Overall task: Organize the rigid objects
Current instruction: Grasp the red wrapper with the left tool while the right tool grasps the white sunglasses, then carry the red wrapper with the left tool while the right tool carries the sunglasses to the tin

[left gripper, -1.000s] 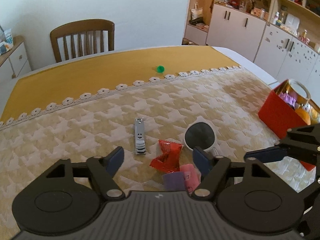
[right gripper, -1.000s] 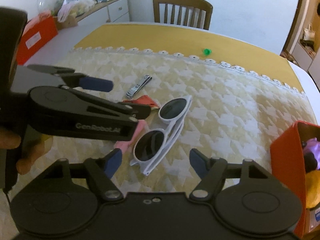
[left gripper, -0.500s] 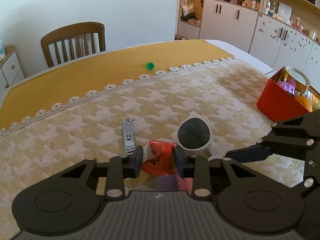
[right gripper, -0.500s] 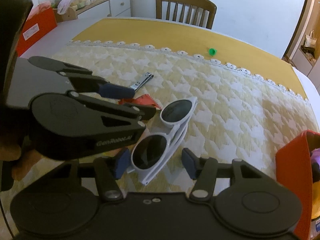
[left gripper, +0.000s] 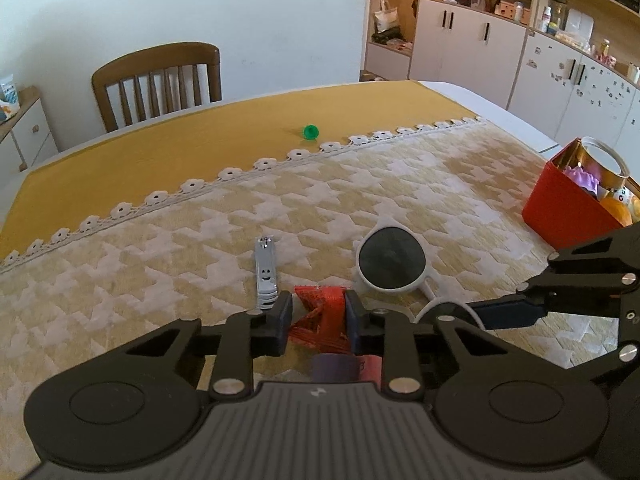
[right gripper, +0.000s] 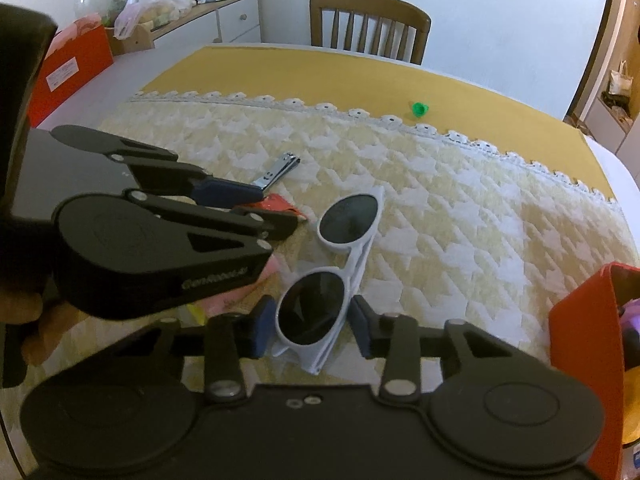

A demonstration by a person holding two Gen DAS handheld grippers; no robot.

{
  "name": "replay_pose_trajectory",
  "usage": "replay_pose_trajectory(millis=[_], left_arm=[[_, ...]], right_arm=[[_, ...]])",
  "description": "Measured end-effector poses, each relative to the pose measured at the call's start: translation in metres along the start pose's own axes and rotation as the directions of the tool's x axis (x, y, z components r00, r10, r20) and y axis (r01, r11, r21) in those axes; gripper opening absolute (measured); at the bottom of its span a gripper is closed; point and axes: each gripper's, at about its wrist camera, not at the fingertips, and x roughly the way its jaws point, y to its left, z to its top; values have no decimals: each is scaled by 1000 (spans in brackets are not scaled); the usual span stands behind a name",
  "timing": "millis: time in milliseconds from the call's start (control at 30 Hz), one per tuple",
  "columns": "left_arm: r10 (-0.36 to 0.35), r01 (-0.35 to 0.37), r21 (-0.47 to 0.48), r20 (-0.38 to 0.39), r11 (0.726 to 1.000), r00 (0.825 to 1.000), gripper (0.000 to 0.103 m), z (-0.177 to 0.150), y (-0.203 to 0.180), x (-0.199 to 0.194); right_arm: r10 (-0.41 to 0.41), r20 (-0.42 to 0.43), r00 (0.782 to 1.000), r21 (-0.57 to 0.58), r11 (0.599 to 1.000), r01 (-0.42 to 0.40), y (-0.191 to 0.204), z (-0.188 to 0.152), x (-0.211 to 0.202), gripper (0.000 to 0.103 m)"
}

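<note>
Sunglasses (right gripper: 344, 256), white-framed, are straddled at the near lens by the closing right claw (right gripper: 310, 330), pads not yet touching; a red wrapper (left gripper: 320, 316) at six o'clock is pinched by the left claw (left gripper: 316, 320).

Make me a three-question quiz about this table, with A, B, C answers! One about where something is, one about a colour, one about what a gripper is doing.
1. Where is the green cap?
A. on the plain yellow cloth
B. in the red box
C. on the sunglasses

2. What colour is the sunglasses frame?
A. black
B. white
C. pink

3. What sits between the left gripper fingers?
A. nail clipper
B. nothing
C. red wrapper

Answers: 1 A, it lies beyond the lace edge. 2 B, white rims hold dark lenses. 3 C, both pads press the red wrapper; the nail clipper lies beside them.
</note>
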Motion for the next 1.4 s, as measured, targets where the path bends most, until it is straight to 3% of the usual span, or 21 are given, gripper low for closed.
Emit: replay_pose_trajectory(millis=[533,1000,1033,1067,1400], left_arm=[[9,-8,-28,24,1000,1000,26,5,-21,-40],[-26,29,-35,69,999,997,26,16,-67,-85],[-28,30,-33,71,999,997,26,17,-72,-87],[-31,33,-30,73,999,997,26,19,-76,-89],[-53,55,-22,89,998,995,26,39,-124,-96]], right_arm=[[-1,113,994,88,996,-9,-26,-21,-68,34],[1,204,979,144,989,-31,-58,-44,-132,32],[2,213,977,145,989,-34,-61,-46,-137,31],[4,218,976,145,989,-36,-65,-48,-142,1],[19,269,963,200,977,-75,-112,-67,-182,1]])
